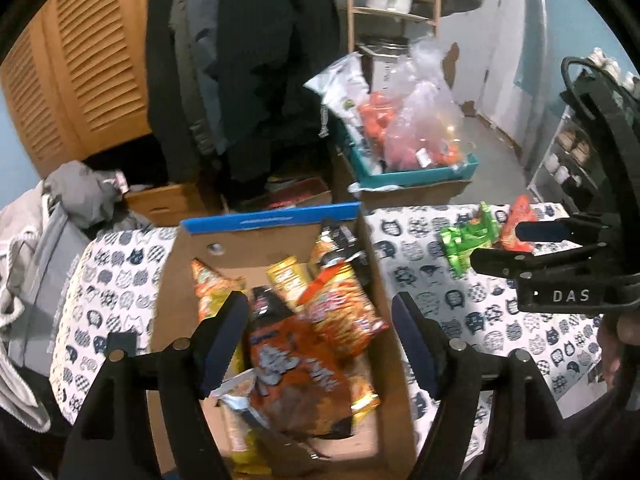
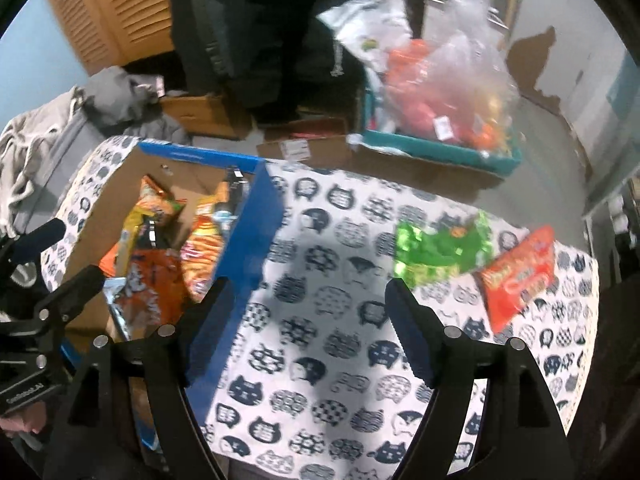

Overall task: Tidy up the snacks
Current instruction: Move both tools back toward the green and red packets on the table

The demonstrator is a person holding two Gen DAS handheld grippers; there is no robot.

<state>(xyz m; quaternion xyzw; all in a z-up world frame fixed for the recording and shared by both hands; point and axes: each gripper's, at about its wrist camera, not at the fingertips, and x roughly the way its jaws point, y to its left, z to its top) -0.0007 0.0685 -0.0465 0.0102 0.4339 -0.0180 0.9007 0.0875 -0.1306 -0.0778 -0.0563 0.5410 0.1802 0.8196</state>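
**Both grippers spread and empty, most snacks in the box**

Because both pictures are smeared, we cannot read the print on any snack packet. The cardboard box stands on the cat-print cloth, and its near end is cut off by the bottom edge of the left wrist view. Inside it lie several packets: a dark orange bag on top, an orange-and-red packet at about 1 o'clock from it, and a yellow packet at 12 o'clock, all partly covering one another.

Our left gripper hangs over the box with its fingers spread wide and nothing between them. Our right gripper is likewise spread and empty above the cloth, beside the box's blue wall.

Two packets lie outside the box, at 1 to 2 o'clock in the right wrist view: a green packet and, touching it, a red packet.

The only letters we can make out are "DAS" on the right gripper's body in the left wrist view.
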